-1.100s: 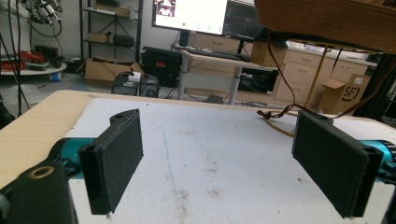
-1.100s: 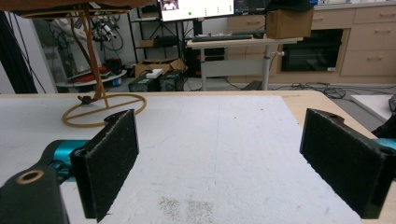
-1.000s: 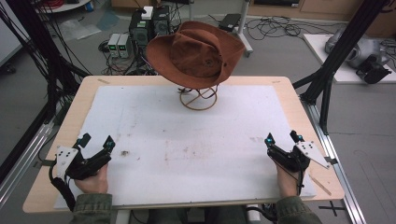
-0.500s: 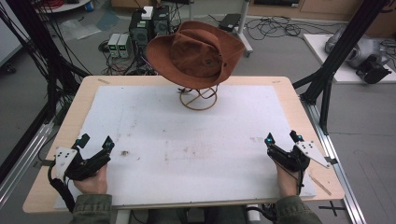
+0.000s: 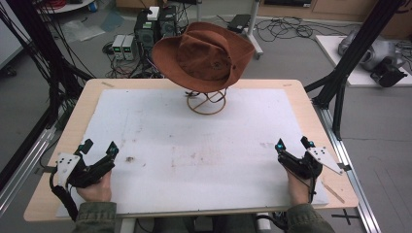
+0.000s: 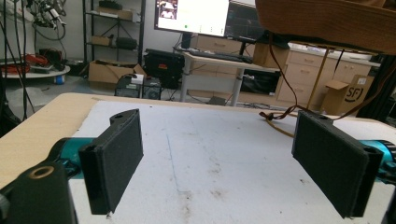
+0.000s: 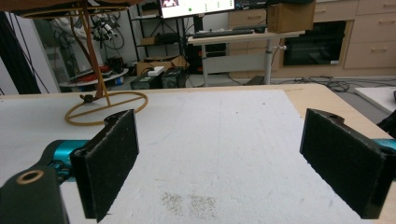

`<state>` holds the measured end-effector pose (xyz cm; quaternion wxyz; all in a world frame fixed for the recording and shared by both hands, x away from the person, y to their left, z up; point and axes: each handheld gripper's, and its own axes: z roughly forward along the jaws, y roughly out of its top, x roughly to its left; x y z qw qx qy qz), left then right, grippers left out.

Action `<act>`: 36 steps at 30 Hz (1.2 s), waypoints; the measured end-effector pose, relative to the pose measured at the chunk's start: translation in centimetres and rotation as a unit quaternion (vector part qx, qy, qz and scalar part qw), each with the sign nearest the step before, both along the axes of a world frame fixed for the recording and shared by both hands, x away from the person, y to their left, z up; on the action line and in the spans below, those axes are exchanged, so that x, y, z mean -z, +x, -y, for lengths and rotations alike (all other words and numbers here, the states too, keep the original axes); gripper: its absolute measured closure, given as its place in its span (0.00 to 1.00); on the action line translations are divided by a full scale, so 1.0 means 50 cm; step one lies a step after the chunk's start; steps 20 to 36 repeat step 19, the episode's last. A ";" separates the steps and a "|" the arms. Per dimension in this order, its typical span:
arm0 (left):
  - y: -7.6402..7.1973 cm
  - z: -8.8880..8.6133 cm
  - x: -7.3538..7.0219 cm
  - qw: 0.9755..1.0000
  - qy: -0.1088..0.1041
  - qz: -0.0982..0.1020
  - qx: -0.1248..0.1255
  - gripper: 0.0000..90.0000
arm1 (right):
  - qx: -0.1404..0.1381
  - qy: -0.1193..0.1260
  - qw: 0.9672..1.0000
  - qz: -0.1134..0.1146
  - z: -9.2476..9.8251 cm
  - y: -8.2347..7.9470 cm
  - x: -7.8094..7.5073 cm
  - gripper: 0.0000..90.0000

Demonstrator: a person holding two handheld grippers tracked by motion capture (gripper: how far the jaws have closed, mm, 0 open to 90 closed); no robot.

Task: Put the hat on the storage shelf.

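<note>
A brown brimmed hat [image 5: 204, 56] rests tilted on a wire stand [image 5: 207, 102] at the back middle of the white mat [image 5: 194, 145]. My left gripper [image 5: 99, 148] sits near the front left of the mat, open, nothing between its pads [image 6: 116, 161]. My right gripper [image 5: 294, 144] sits near the front right, open and empty too, pads [image 7: 109, 156] wide apart. In the left gripper view the hat brim [image 6: 327, 21] hangs at the top right. The stand's ring base [image 7: 105, 106] lies far left in the right gripper view.
The mat lies on a wooden table [image 5: 73, 126] with black frame legs [image 5: 350, 73] at both sides. Small stains mark the mat [image 5: 130, 158]. Electronics boxes [image 5: 126, 46] and cables lie on the floor behind the table.
</note>
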<state>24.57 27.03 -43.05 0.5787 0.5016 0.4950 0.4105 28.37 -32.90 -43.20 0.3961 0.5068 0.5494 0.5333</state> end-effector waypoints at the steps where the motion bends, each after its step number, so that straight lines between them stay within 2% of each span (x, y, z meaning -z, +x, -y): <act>1: 0.000 0.000 0.000 1.000 0.000 0.000 0.000 0.19 | 0.000 0.000 1.000 0.000 0.000 0.000 0.000 0.12; 36: 0.003 0.002 0.001 1.000 -0.002 -0.001 0.001 0.18 | -0.001 0.005 1.000 -0.003 0.003 -0.007 0.002 0.12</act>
